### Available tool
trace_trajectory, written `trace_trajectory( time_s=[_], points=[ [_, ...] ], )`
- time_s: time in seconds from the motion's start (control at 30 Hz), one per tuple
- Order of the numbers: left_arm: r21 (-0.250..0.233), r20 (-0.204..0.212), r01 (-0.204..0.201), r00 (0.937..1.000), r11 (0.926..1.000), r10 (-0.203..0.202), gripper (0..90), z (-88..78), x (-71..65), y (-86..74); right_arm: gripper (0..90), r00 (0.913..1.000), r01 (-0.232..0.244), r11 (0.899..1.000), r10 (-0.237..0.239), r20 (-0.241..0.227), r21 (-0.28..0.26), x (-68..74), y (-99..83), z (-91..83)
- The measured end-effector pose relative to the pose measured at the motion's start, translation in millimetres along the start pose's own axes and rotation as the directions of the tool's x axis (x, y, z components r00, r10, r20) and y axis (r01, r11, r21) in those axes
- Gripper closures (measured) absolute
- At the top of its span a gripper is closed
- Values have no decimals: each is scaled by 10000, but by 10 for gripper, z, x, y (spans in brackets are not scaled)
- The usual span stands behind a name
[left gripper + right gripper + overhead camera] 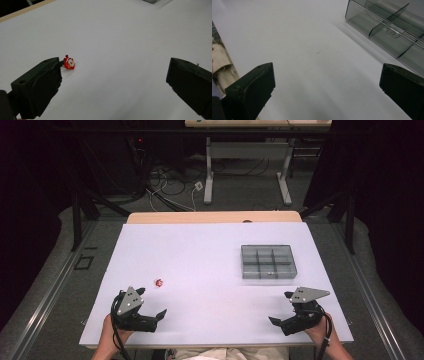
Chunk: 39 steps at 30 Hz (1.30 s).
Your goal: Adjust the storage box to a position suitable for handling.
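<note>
Both my left gripper and right gripper stood spread wide, gripping nothing, a small red-and-white plastic figurine lying just beside my left jaw.

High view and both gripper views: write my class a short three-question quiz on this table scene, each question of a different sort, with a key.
1. True or false: the left gripper holds the small red object.
2. Which gripper is nearer the grey compartment box? A) left B) right
3. Fill in: the red object lies on the white ____.

Key:
1. False. Its jaws stand wide open in the left gripper view, and the object lies on the table beyond them.
2. B. The box appears in the right gripper view.
3. Table.
</note>
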<state>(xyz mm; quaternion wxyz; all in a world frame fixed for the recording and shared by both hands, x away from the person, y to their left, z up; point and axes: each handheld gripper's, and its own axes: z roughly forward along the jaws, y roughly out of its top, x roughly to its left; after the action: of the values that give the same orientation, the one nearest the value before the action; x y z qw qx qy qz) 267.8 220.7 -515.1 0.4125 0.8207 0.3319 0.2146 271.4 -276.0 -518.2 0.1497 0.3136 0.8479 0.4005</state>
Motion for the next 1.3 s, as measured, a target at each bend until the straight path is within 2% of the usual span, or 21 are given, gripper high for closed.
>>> trace_trajectory(
  time_s=[0.27, 0.47, 0.6, 0.63, 0.73, 0.97, 1.13, 1.17, 1.3],
  points=[
    [-12, 41, 31, 10000, 10000, -31, 1, 12, -7, -3, 0, 9998, -64, 10000, 63, 162, 22, 1, 1, 5],
    [19, 60, 3, 10000, 10000, -3, 1, 13, -9, -3, 0, 9999, 54, 9999, -55, 102, 132, 8, 19, 19],
    [124, 62, -45, 10000, 9999, 44, 1, 17, -4, 2, 0, 9993, 198, 9998, -200, 314, 77, -16, 36, 66],
    [124, 54, -66, 10000, 9999, 65, 1, 17, -4, 2, 0, 9997, 140, 9998, -142, 196, 124, -31, 39, 82],
    [129, 49, -64, 10000, 9999, 63, 1, 19, -4, 2, 0, 9995, 65, 9999, -69, 297, 144, -59, 52, 112],
    [88, 18, -62, 10000, 9999, 62, 1, 24, -4, -1, 0, 9992, 220, 9993, -230, 330, 310, -110, 104, 198],
    [101, 72, 11, 10000, 9999, -12, 1, 34, -11, -1, 0, 9982, 243, 9993, -259, 532, 300, -154, 153, 233],
    [94, 76, 1, 10000, 10000, -2, 1, 36, -12, -1, 0, 9969, 342, 9990, -360, 704, 278, -163, 166, 233],
    [97, 63, -24, 10000, 10000, 23, 1, 38, -11, -1, 0, 9965, 181, 9998, -186, 813, 67, -198, 211, 238]
  ],
)
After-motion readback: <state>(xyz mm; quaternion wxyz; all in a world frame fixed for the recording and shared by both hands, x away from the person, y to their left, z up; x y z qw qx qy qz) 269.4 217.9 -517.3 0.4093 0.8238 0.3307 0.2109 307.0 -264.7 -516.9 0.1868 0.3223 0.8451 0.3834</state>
